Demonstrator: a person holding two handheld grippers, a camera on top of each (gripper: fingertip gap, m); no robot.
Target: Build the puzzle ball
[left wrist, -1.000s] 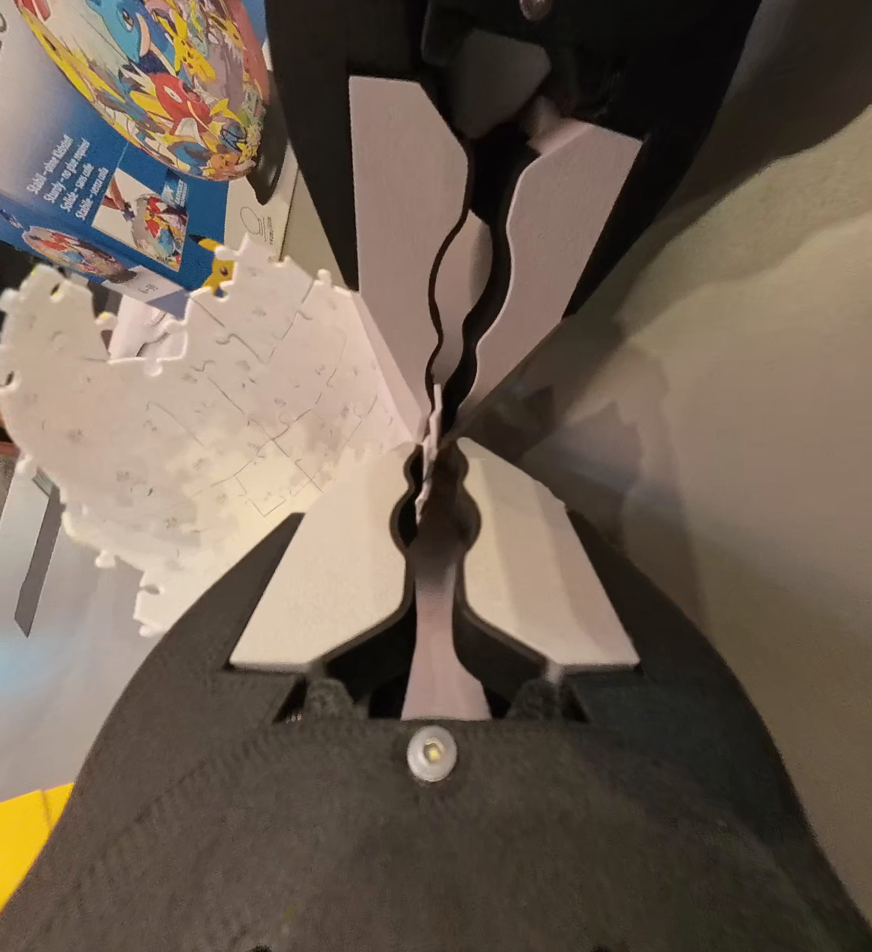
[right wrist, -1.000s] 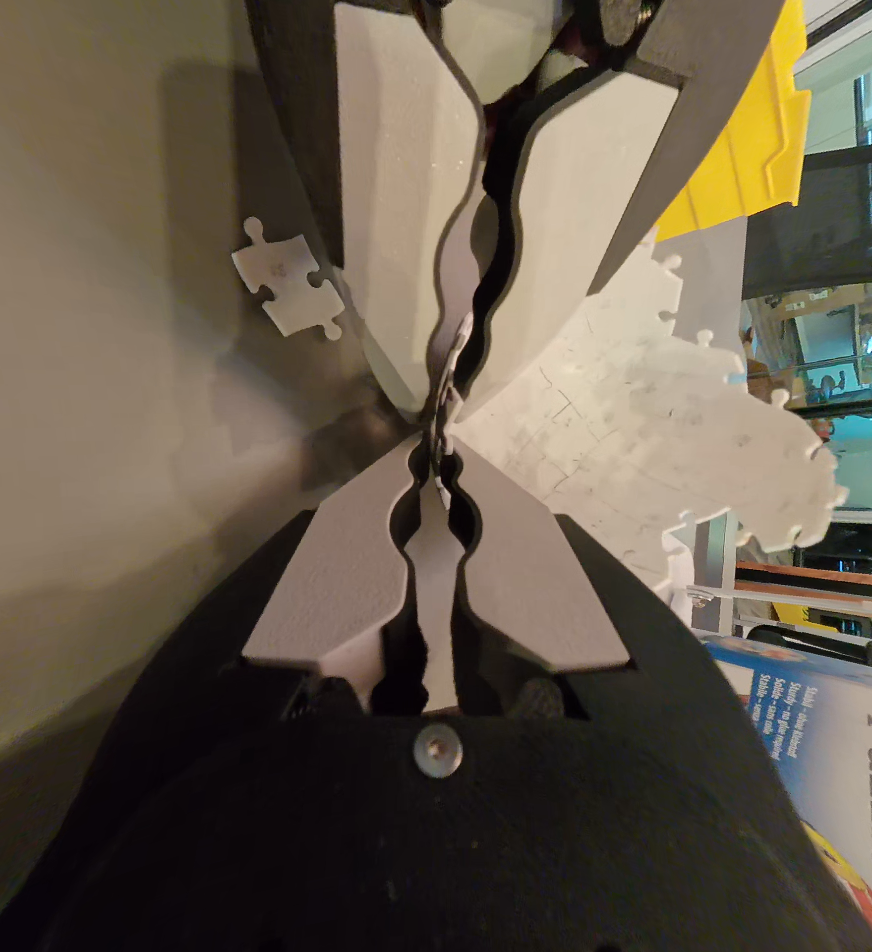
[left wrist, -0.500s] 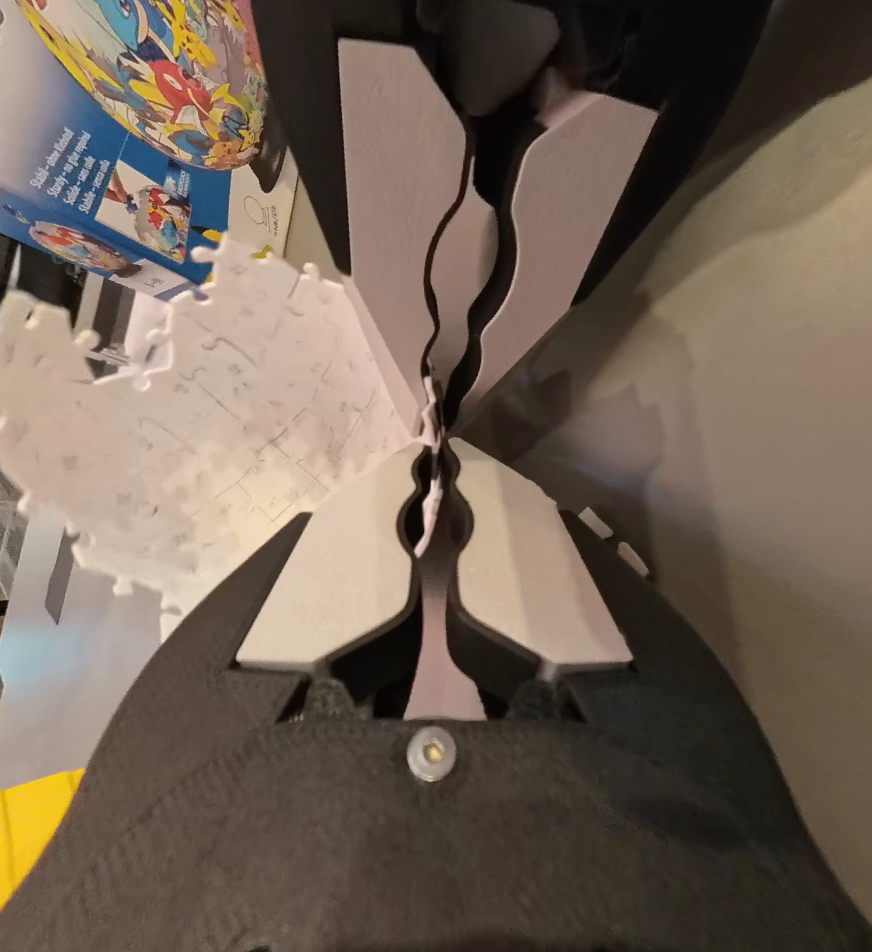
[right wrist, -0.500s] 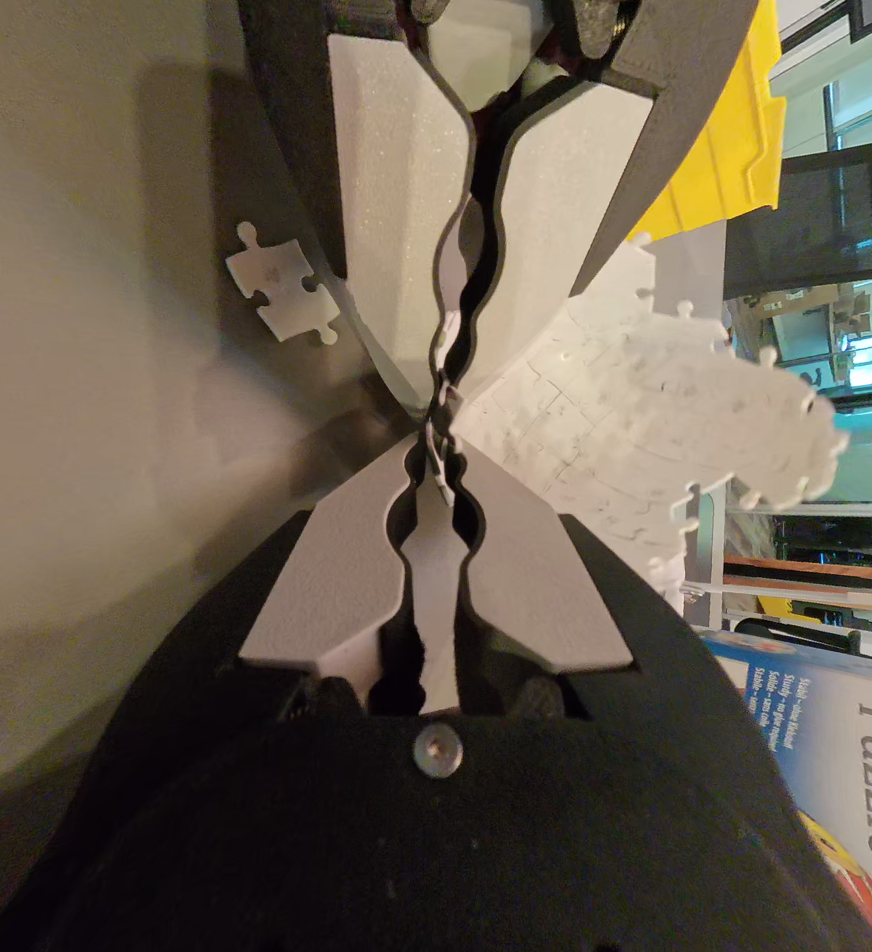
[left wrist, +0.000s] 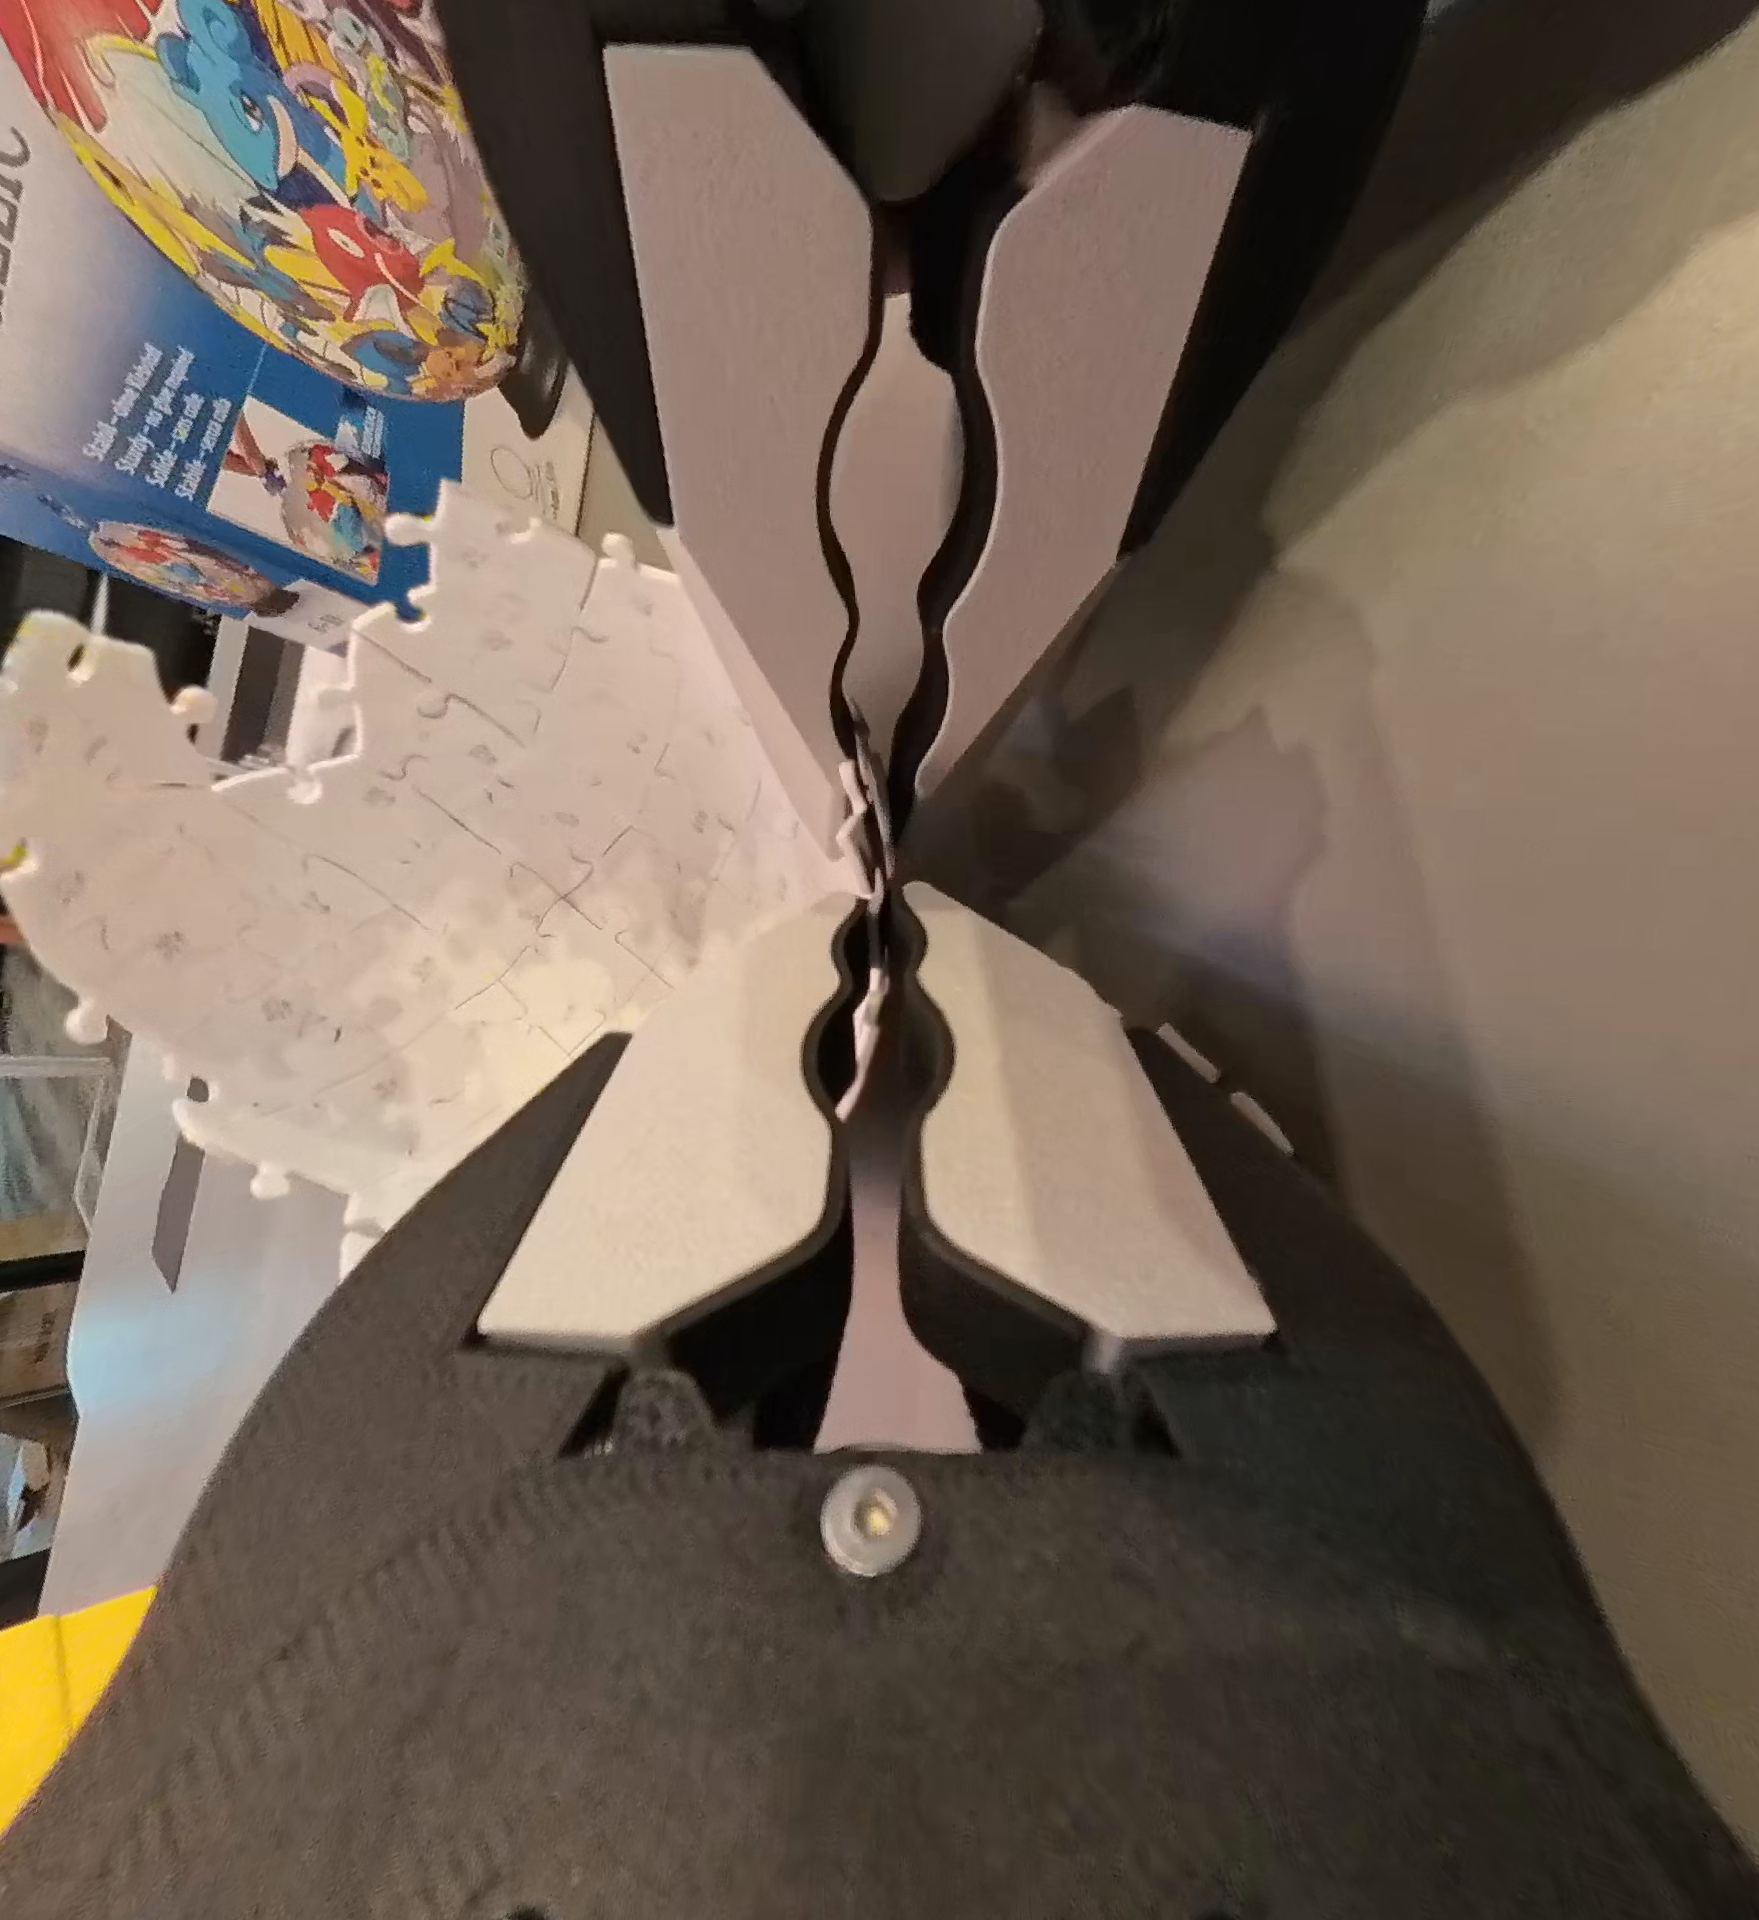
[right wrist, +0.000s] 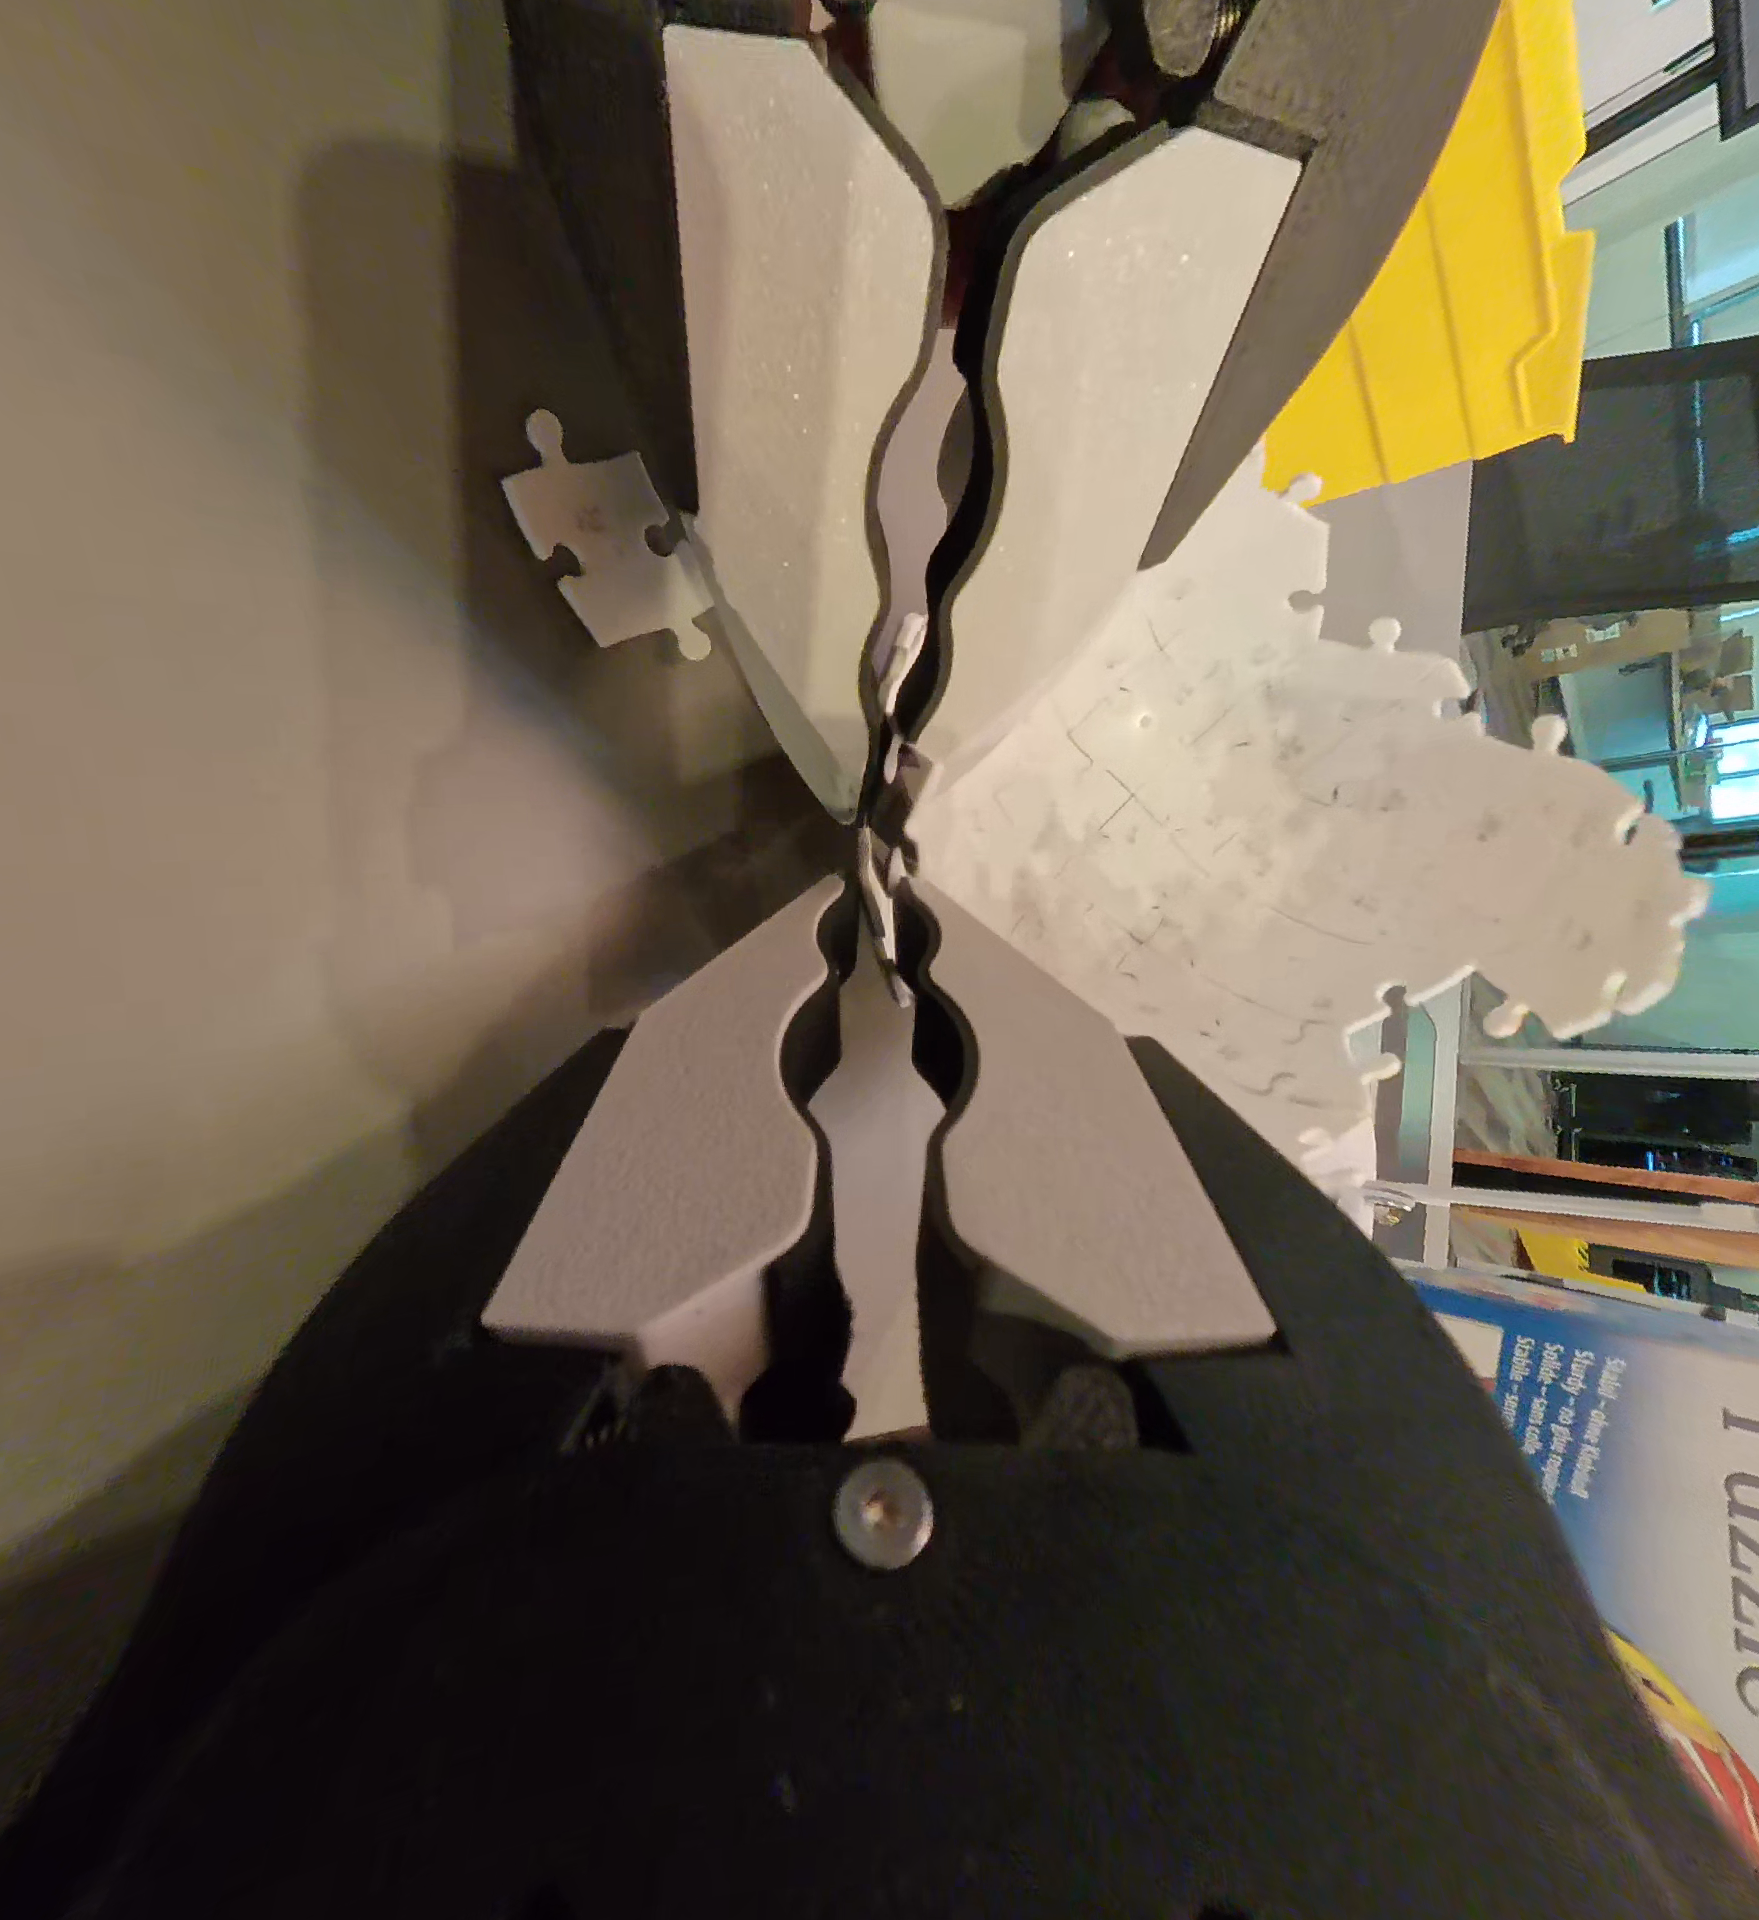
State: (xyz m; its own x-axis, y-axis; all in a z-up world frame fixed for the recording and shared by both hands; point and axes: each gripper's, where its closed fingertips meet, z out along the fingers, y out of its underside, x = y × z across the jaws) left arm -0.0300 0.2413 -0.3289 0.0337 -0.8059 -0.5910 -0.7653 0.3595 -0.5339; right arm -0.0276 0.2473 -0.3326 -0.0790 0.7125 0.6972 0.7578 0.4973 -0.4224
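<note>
While clamped nose to nose, grips one thin white rim with the left tool and the right tool: both shut tight on the edge of the shell, no gap at the tips. Cannot tell whether one pinch also holds a separate piece being pressed in. Fans the half-built shell out sideways from the meeting tips, white inner face showing, lifted off the surface.

Risks, as judged:
- Could pop seams near the tips if either tool twists against the other, since the joints look only press-fitted.
- Could lose the rim from so shallow a bite; would likely drop the shell onto the surface.
- Could crease the rim through over-squeezing.

Counts two tools, one shell, one loose piece lying on the surface beside the tips, on the side away from the shell and partly behind the left tool's finger, one puzzle box beyond the shell, and one yellow bin.
</note>
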